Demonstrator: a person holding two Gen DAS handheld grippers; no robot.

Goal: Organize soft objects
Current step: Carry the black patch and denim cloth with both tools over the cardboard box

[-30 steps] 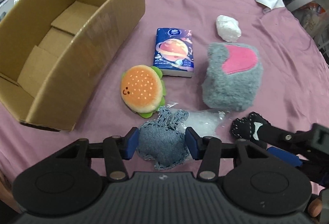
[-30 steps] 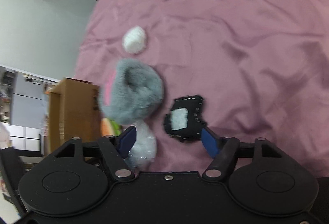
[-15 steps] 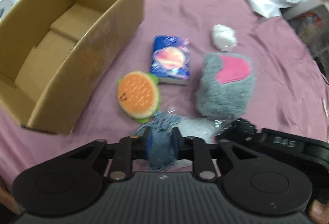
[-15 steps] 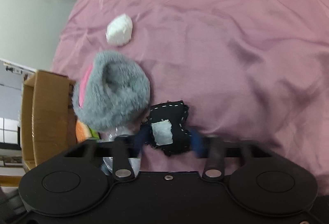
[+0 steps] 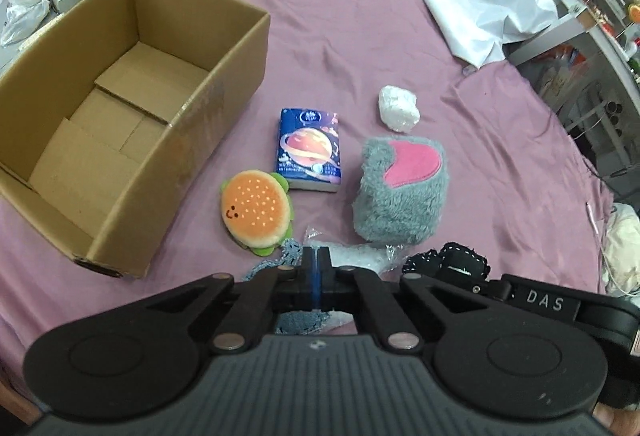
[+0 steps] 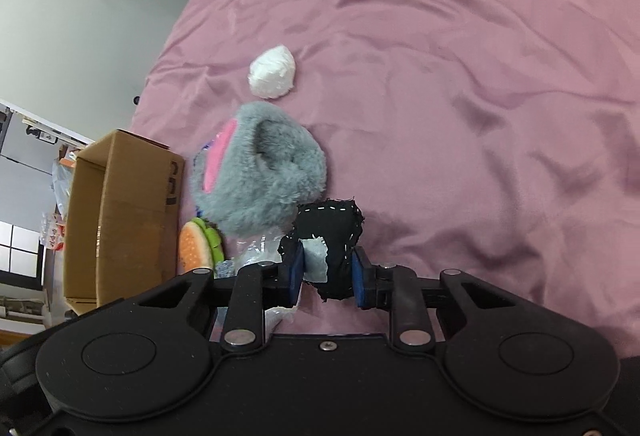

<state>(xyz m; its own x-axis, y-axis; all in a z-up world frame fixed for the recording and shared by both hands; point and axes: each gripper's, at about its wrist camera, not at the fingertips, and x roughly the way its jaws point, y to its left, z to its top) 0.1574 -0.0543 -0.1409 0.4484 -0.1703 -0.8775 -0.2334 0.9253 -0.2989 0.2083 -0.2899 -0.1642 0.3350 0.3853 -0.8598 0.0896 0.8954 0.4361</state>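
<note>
The denim bunny pouch [image 5: 298,318] is lying on the mauve cloth of the desk [image 5: 360,35], squeezed flat where the left gripper [image 5: 316,272] is pinching it with jaws almost pressed together. Just beside it, the black felt patch [image 6: 334,232] with white stitching is sitting pinched between the right gripper's [image 6: 326,276] jaws, whose housing is reading "DAS". Beyond are lying a crinkly plastic bag [image 5: 356,256], a plush burger [image 5: 256,213], a planet-printed tissue pack [image 5: 310,149], a fuzzy grey pouch [image 5: 402,191] and an open cardboard box [image 5: 180,163].
</note>
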